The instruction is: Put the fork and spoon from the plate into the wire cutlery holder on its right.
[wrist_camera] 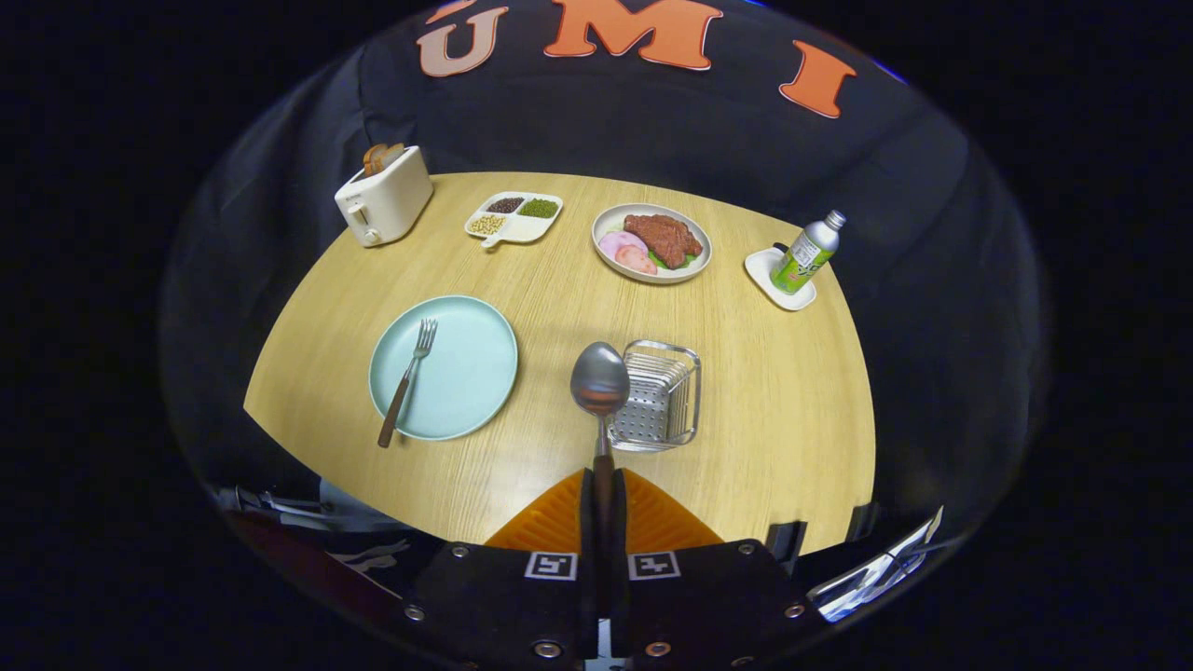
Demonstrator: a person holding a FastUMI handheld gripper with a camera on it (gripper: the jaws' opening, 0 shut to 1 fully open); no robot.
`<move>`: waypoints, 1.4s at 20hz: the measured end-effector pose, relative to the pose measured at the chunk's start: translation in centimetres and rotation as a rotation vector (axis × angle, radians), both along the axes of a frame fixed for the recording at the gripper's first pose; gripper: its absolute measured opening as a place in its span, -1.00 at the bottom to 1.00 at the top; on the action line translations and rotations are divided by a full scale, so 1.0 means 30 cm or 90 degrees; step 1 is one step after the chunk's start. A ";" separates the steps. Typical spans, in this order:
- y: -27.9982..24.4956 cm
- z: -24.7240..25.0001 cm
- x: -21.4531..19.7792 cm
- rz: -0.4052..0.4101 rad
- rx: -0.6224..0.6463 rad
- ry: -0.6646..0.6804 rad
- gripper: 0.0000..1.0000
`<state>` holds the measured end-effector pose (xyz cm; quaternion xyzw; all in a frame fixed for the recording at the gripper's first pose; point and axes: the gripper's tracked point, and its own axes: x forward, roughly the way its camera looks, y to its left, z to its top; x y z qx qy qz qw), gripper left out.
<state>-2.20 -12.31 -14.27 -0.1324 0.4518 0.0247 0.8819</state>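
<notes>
Spoon [599, 384] clamped by its handle in gripper [604, 503], bowl up at frame centre beside holder [657, 396], fork [408, 380] left-of-centre on plate [466, 368]; risk of clipping the rim, swinging loose if lowered off-line.

The single gripper view is a fisheye camera mounted on the gripper [604, 508], facing forward along its two fingers [559, 517], which enter at the near end of the field. It looks down at a steep angle from above the near edge of the wooden bench [792, 410], high enough to take in the whole benchtop, from the wire cutlery holder [657, 396] just ahead of the fingers to the toaster [384, 196] and bottle [807, 252] at the far side, with the booth wall behind.
</notes>
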 end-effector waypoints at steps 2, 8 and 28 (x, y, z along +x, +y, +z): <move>-0.031 0.004 -0.012 0.002 -0.014 0.040 -0.89; -0.097 -0.044 0.038 0.001 -0.051 0.151 -0.90; -0.110 -0.228 0.227 -0.001 -0.088 0.287 -0.89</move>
